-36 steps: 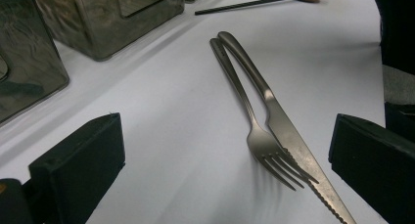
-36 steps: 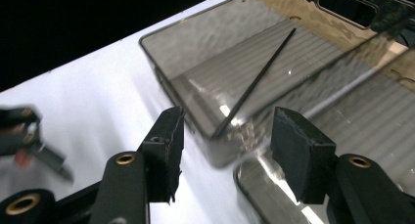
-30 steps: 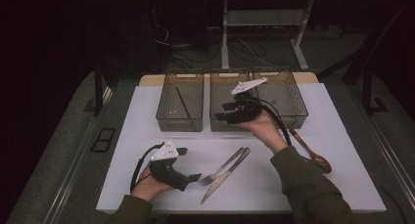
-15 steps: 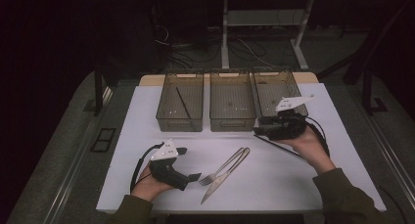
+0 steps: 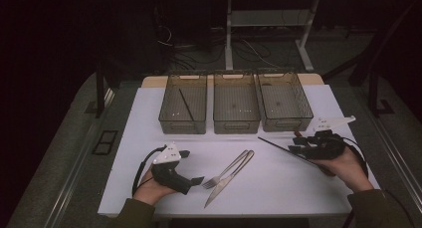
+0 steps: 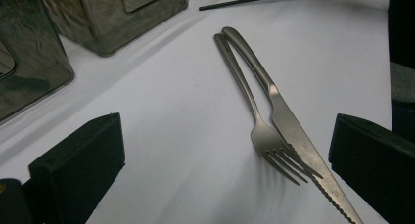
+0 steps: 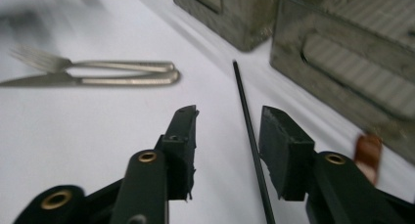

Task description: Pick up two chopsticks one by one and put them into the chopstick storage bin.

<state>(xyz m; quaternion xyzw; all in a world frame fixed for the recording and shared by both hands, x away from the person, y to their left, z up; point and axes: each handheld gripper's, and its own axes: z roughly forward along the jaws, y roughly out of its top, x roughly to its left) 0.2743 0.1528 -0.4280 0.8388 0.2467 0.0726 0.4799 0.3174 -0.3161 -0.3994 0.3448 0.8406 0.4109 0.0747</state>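
Note:
A black chopstick (image 5: 273, 144) lies on the white table top in front of the right bin. My right gripper (image 5: 294, 142) is low over its near end, and the chopstick (image 7: 243, 97) runs between the jaws, closer to the right-hand one. The jaws have just been closing, but the pads do not press on it, so my right gripper (image 7: 230, 131) is open. A steel fork (image 5: 226, 170) and knife (image 5: 220, 189) lie side by side mid-table. My left gripper (image 5: 191, 167) rests open just left of them, facing the fork (image 6: 240, 87) and knife (image 6: 288, 121), with nothing between the jaws.
Three clear bins stand in a row at the back: left (image 5: 182, 124), middle (image 5: 236, 124), right (image 5: 286, 122). A second black chopstick (image 5: 185, 104) lies in the left bin. Something brown (image 7: 368, 150) lies beside my right gripper. The table's front edge is close to both hands.
My right hand has swung from over the middle bin to the right and down to the table, ending astride the chopstick. The left hand, fork and knife have stayed put.

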